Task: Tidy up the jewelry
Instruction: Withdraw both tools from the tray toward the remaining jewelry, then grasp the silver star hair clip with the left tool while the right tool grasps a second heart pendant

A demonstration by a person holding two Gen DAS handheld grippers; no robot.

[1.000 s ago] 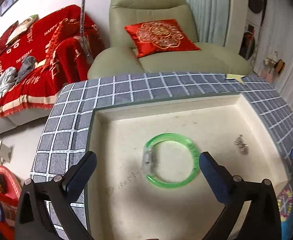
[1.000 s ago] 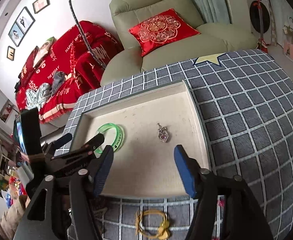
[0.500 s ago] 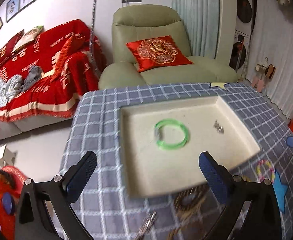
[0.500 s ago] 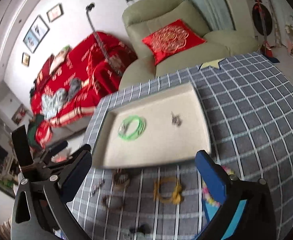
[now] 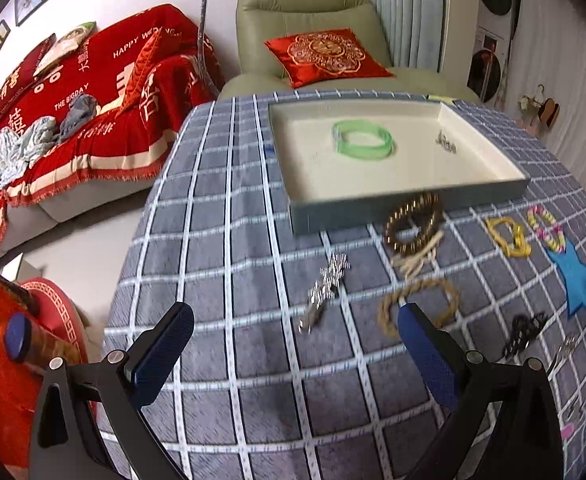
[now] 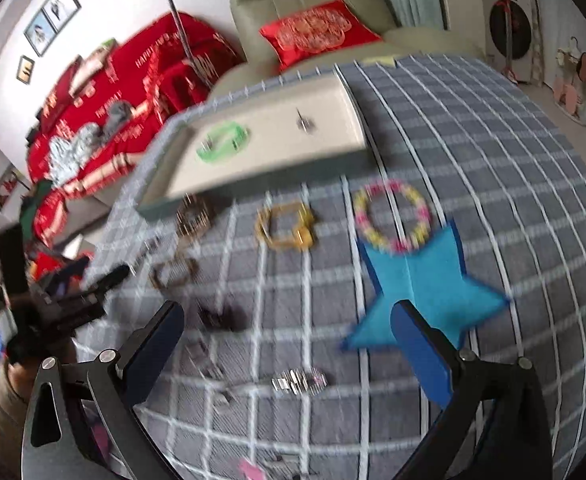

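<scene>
Checked cloth on the table [image 5: 229,184] carries a tray [image 5: 409,206] holding only a green bangle [image 5: 363,144] and a pendant [image 5: 445,145] — other bracelets [image 6: 285,226] lie loose outside it — while left gripper [image 5: 293,354] and right gripper [image 6: 287,350] gape empty.

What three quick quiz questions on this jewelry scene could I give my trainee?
1. True or false: the tray already holds a green bangle.
2. Which piece overlaps the blue star? A) yellow bracelet B) pink-and-yellow beaded bracelet C) silver hair clip
3. Fill in: both the left gripper and right gripper are ____ and hold nothing.

Key: 1 true. 2 B, the pink-and-yellow beaded bracelet. 3 open.
</scene>
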